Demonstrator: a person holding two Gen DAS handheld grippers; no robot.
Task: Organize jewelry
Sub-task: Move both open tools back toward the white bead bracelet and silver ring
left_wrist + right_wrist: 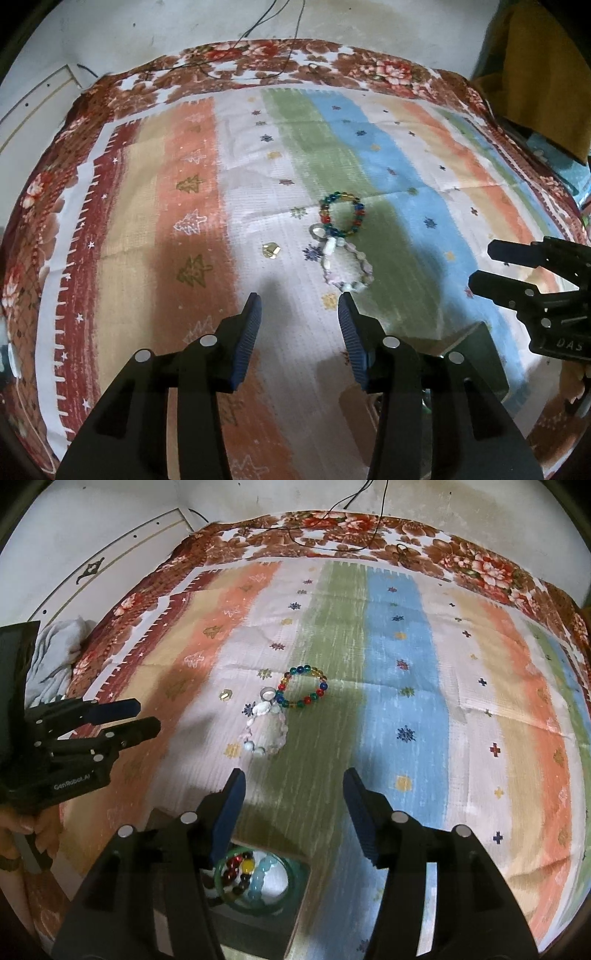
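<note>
item: striped cloth (406, 657) with a flowered border, spread flat. on it lie a coloured bead bracelet (303, 686), a pale stone bracelet (266, 734) touching it on the near side, a silver ring (266, 693) beside both, and a small gold piece (224, 694) set a little apart. your left claw (299, 306) is spread, nothing between its pads. your right claw (293, 782) is spread too (also empty). below the right claw sits a dark box (299, 897) holding a green bangle (255, 904) and more beads.

L gripper (300, 306) jaws apart, empty, over striped cloth (155, 192); multicoloured glass-bead bracelet (341, 218) touching pale stone-bead bracelet (349, 267) just ahead.
</note>
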